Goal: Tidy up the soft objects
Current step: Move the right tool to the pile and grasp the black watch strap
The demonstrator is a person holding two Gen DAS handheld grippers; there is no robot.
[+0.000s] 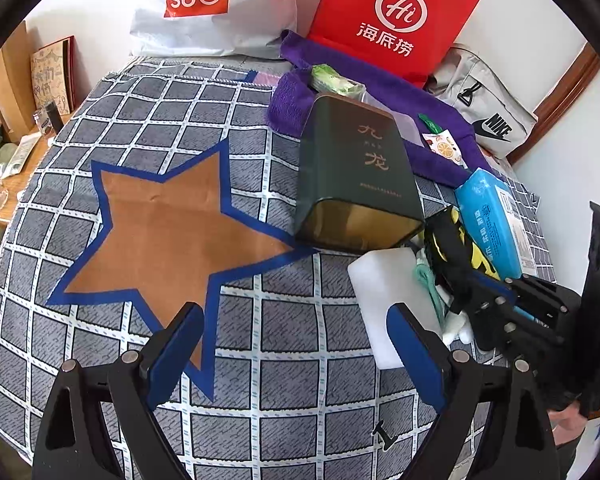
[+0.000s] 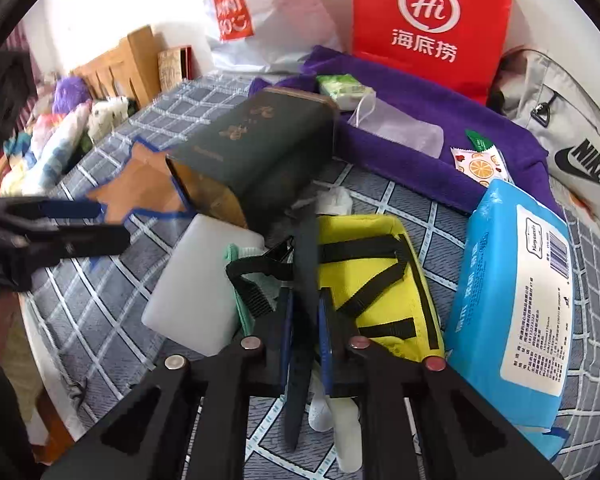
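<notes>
In the right wrist view my right gripper (image 2: 306, 308) is shut on a dark strap (image 2: 305, 248) that runs between its blue pads, beside a yellow pouch (image 2: 372, 276) with black straps. A white foam block (image 2: 192, 280) lies to its left, with a teal cloth (image 2: 240, 312) tucked at its edge. A white soft item (image 2: 340, 420) lies under the gripper. My left gripper (image 1: 296, 344) hangs open over the checked cloth (image 1: 284, 376), its right finger by the foam block (image 1: 384, 288), with nothing between the fingers.
A dark green tin (image 1: 356, 168) lies on its side, open end toward me. A blue wipes pack (image 2: 512, 300) sits at right. Behind are a purple towel (image 2: 412, 120), a red paper bag (image 2: 432, 20), a white shopping bag (image 1: 204, 8) and a grey Nike bag (image 2: 572, 152).
</notes>
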